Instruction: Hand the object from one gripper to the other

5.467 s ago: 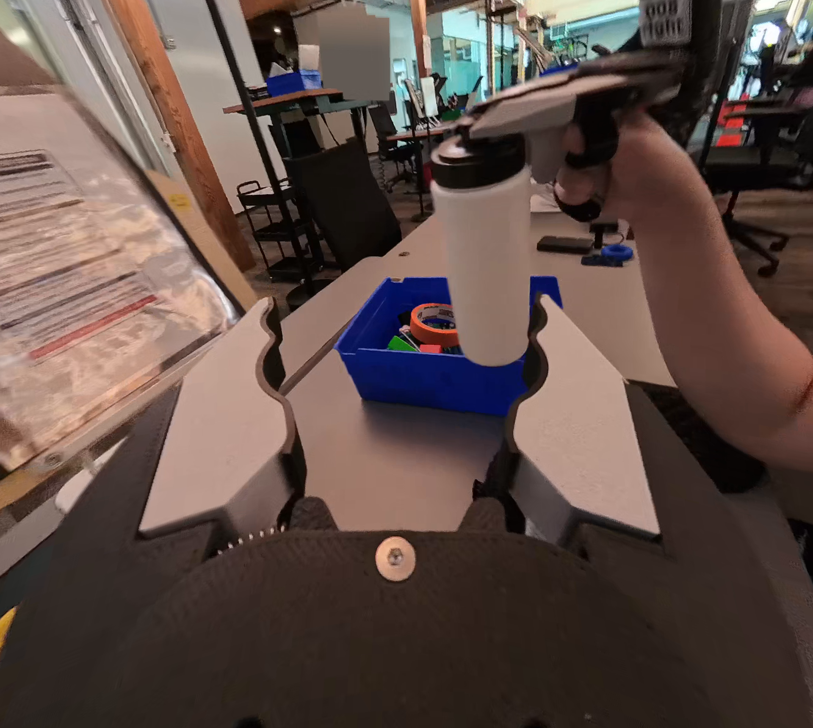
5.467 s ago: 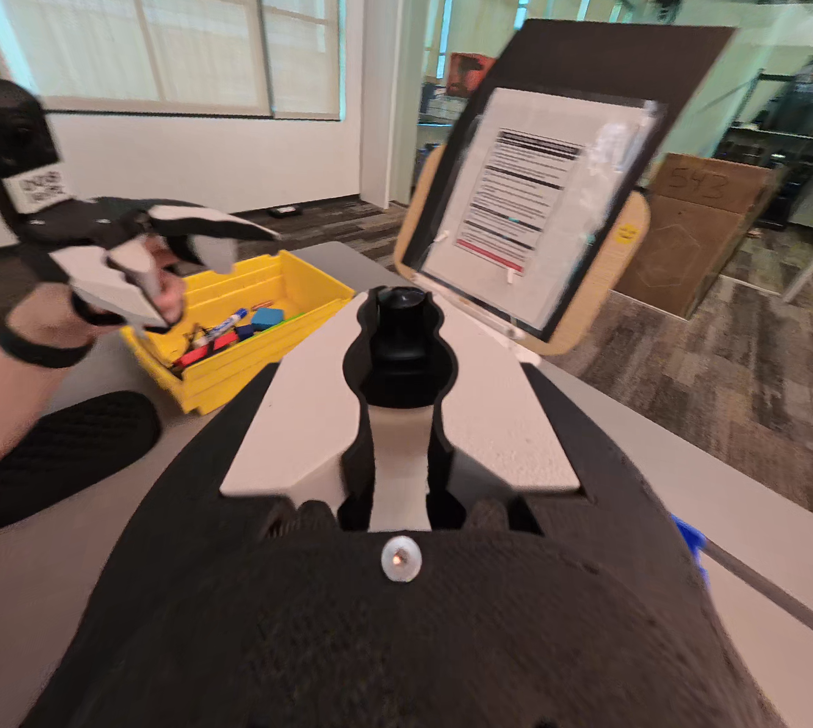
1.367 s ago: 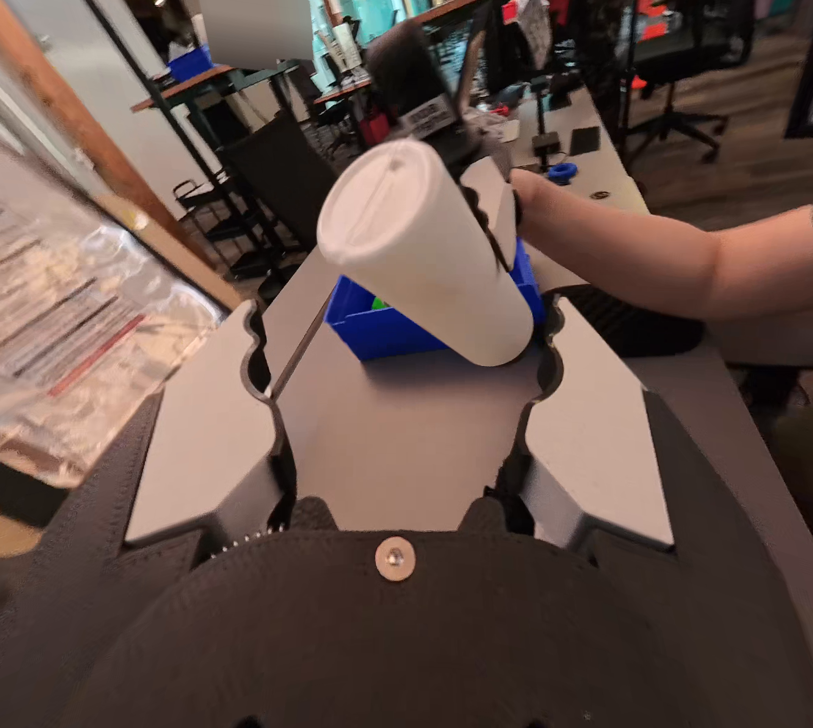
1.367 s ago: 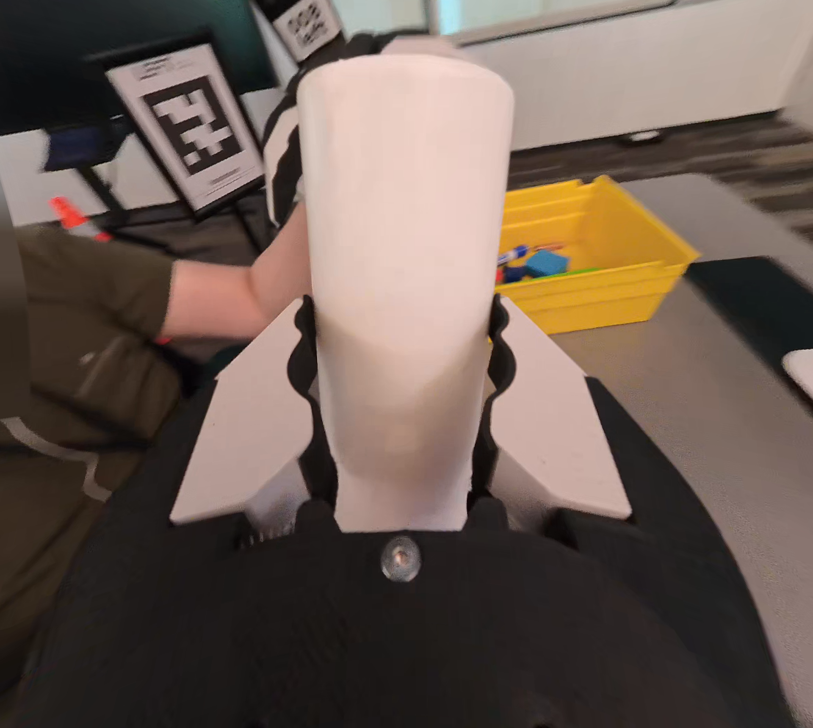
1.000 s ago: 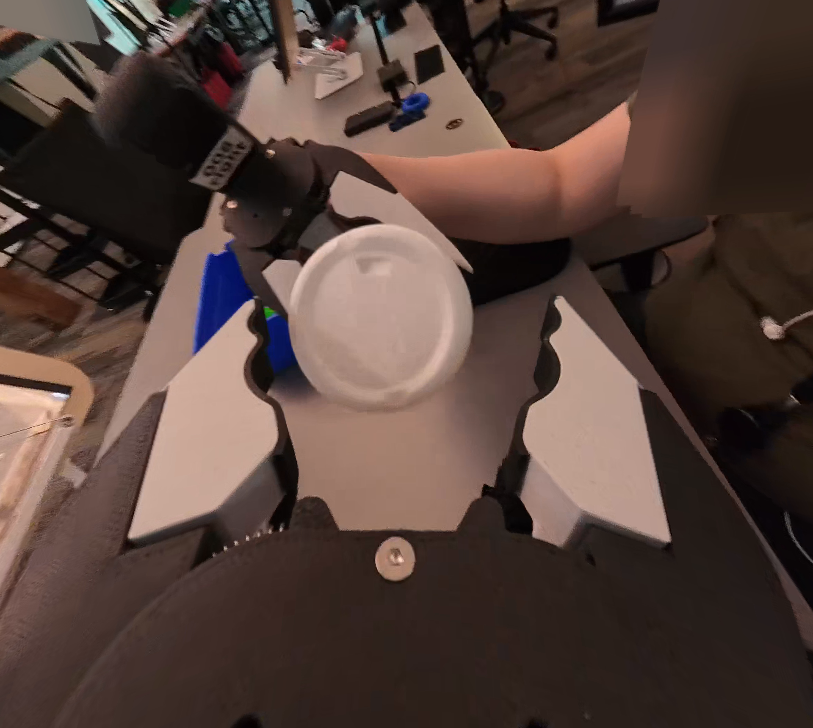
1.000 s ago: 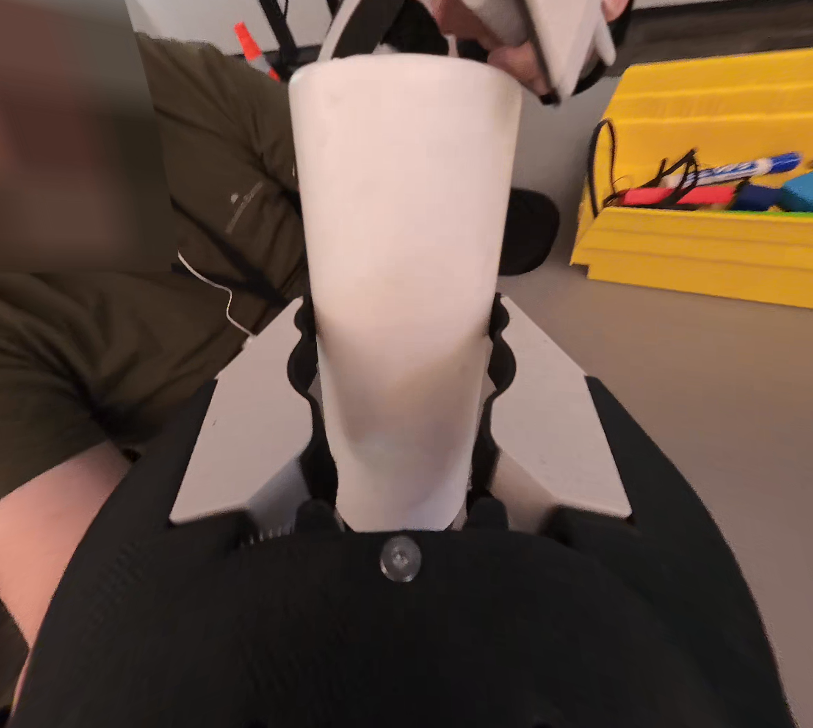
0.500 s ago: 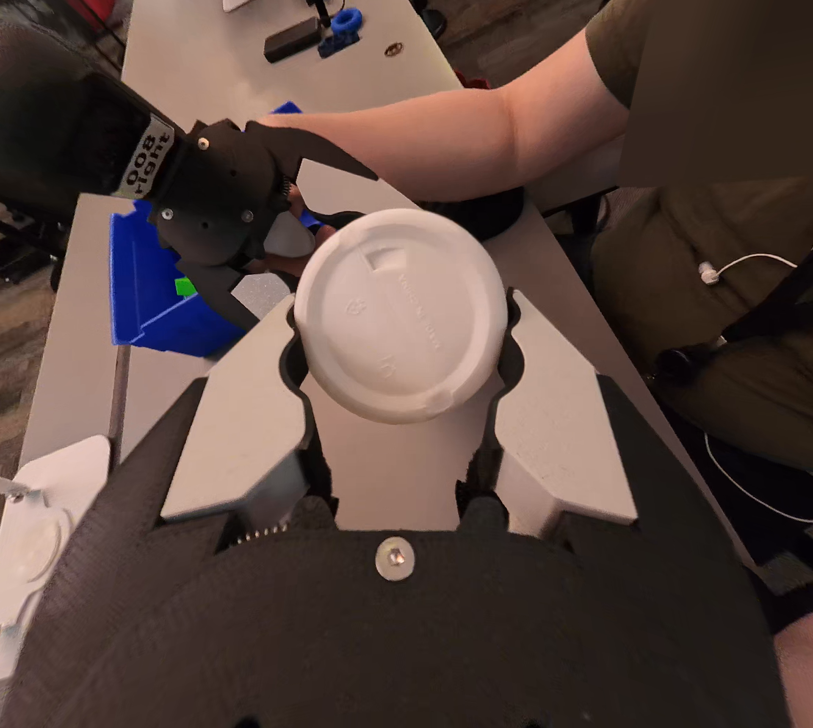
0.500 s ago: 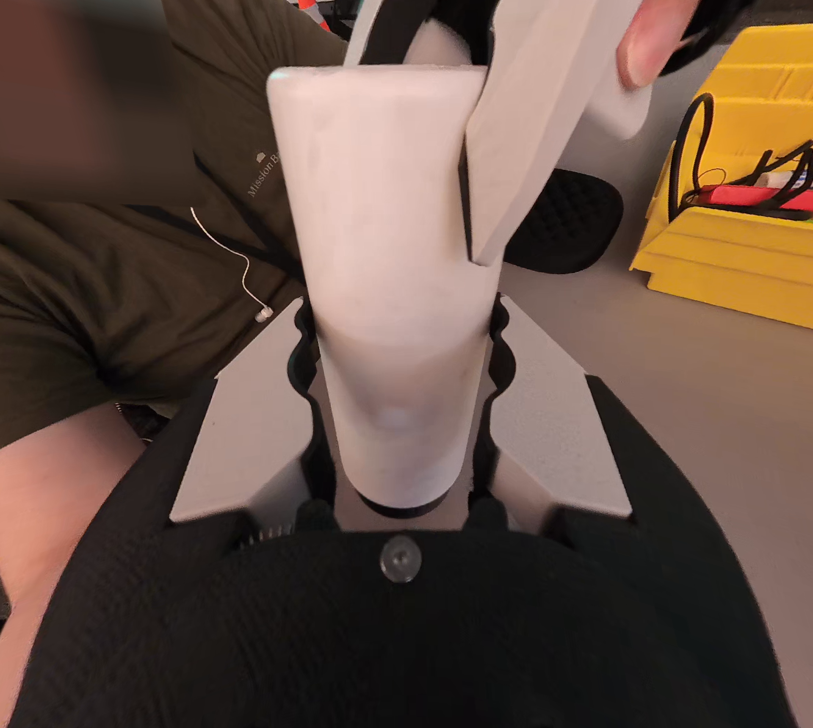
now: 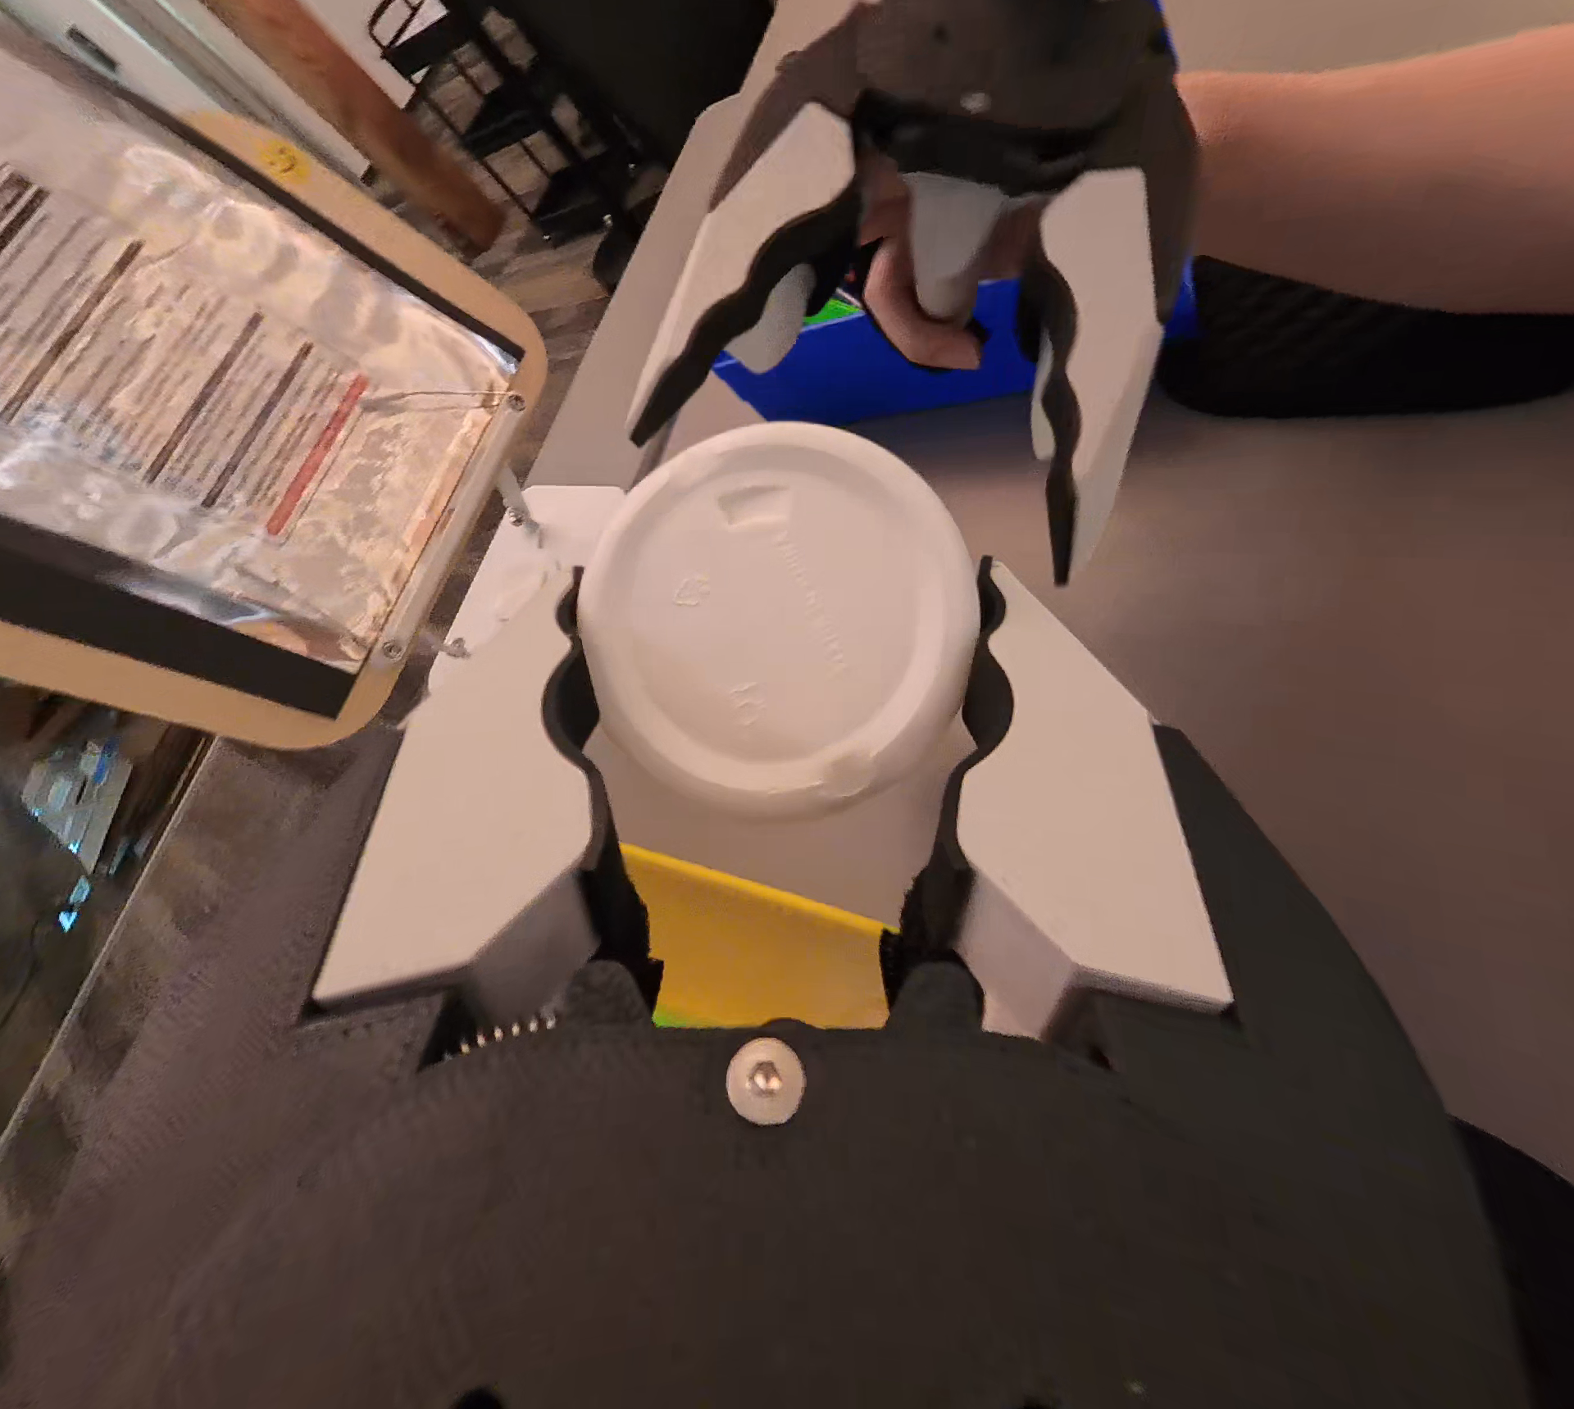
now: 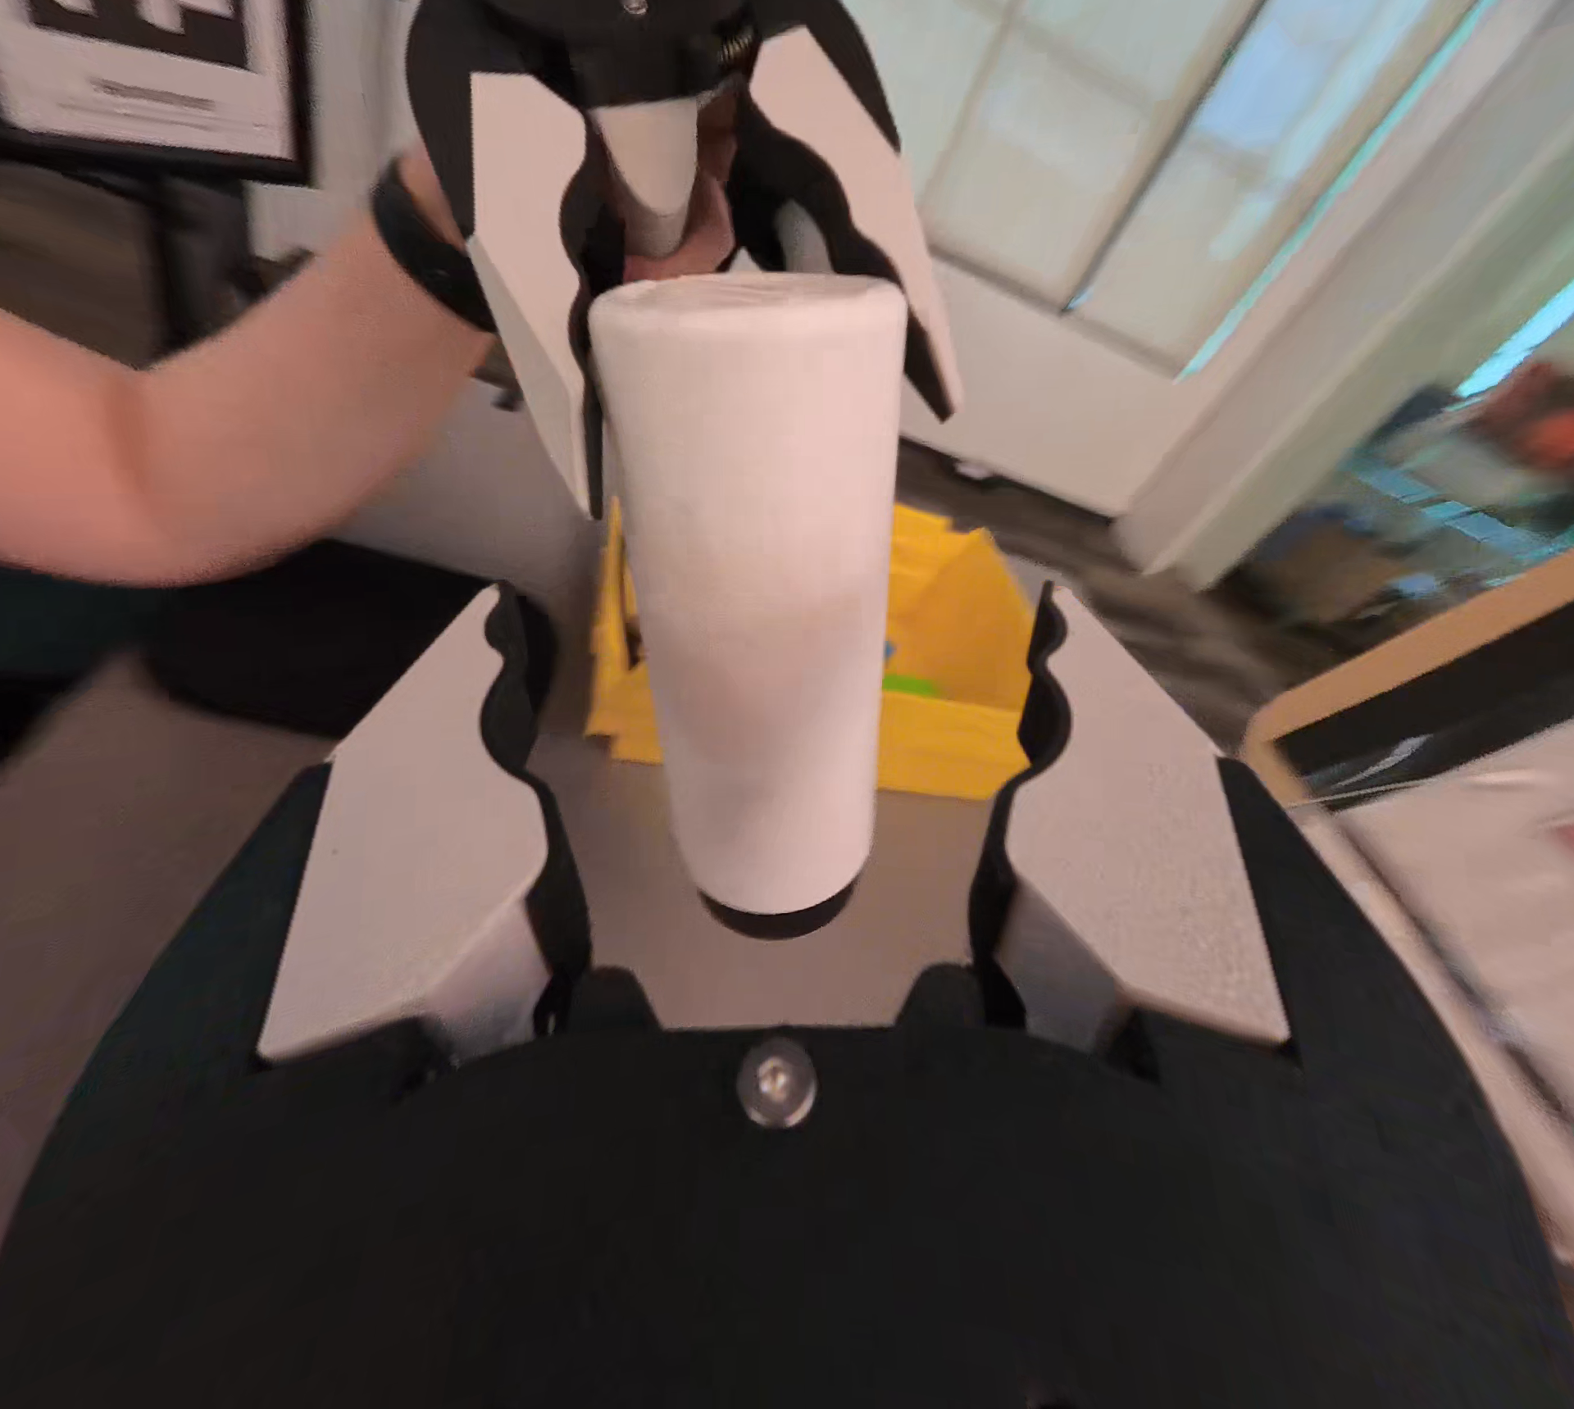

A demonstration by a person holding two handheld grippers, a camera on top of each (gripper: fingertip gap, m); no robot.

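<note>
2 grippers met — left gripper [image 9: 775, 653] pinched the white cylindrical plastic bottle [image 9: 771, 623], right gripper [image 10: 771, 695] spread wide around it.

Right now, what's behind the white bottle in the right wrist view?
Behind the white bottle sits a yellow bin; a green item shows inside, but the bottle covers most of its contents.

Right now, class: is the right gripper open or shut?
Open: the right gripper has both fingers clear of the white bottle.
</note>
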